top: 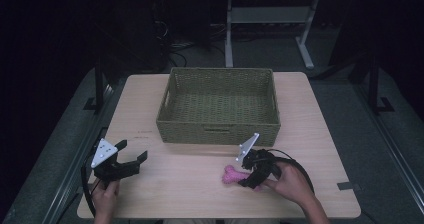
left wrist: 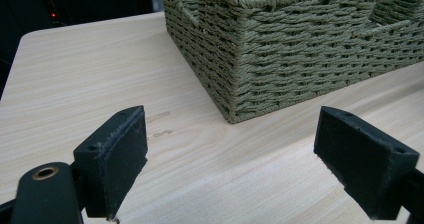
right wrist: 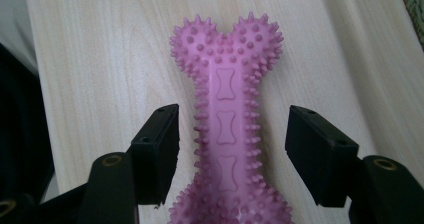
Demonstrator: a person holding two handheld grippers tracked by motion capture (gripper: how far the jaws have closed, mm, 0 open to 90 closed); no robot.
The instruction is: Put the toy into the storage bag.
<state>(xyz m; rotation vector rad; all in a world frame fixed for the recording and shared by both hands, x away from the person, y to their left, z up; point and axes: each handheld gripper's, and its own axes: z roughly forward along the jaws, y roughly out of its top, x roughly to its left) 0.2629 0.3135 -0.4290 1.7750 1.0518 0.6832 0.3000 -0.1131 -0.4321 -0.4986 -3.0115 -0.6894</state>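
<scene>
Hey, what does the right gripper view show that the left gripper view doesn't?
Right gripper view: a pink spiky bone toy lies flat on the table, its shaft between the right gripper jaws, with gaps on both sides. Left gripper view: the woven basket, its near corner ahead of the left gripper, whose wide-open jaws hold nothing. Both share the light wooden table and a pair of black jaws.

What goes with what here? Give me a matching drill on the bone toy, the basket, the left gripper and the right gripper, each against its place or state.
1. pink bone toy
2. woven basket
3. left gripper
4. right gripper

A. jaws wide, nothing between them
B. stands mid-table, nothing inside
C. lies flat on the table in front of the basket
D. jaws straddle the toy's shaft, gaps on both sides

Pairs: 1-C, 2-B, 3-A, 4-D
</scene>
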